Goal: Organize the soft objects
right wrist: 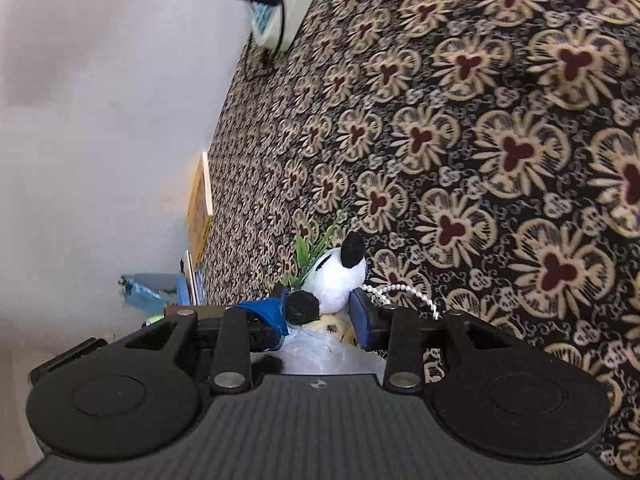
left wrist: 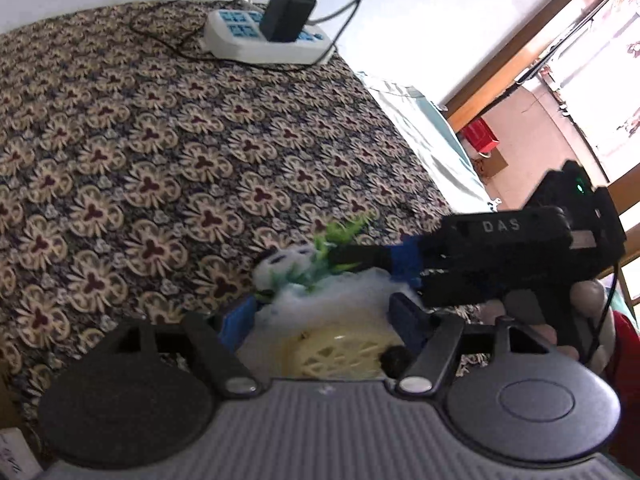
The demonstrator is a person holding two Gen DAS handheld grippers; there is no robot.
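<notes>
A small black-and-white panda plush [right wrist: 336, 276] with a green leafy sprig [right wrist: 308, 248] and a bead chain [right wrist: 404, 292] lies on a clear plastic bag [right wrist: 320, 352] holding a cream ball [right wrist: 336, 326]. My right gripper [right wrist: 318, 312] has its blue pads against the panda's black ear and white head. In the left wrist view it reaches in from the right, with the right gripper [left wrist: 332, 258] tips at the panda [left wrist: 286, 260] and sprig [left wrist: 344, 228]. My left gripper [left wrist: 320, 316] stands wide, both pads against the bag [left wrist: 340, 296] with the ball [left wrist: 340, 354] deep between them.
A flower-patterned bed cover [left wrist: 160, 140] spreads to the left and back. A white power strip [left wrist: 268, 40] with a black adapter [left wrist: 286, 12] and cables lies by the wall. The bed's edge [left wrist: 432, 136] drops off on the right. Books [right wrist: 198, 216] stand between bed and wall.
</notes>
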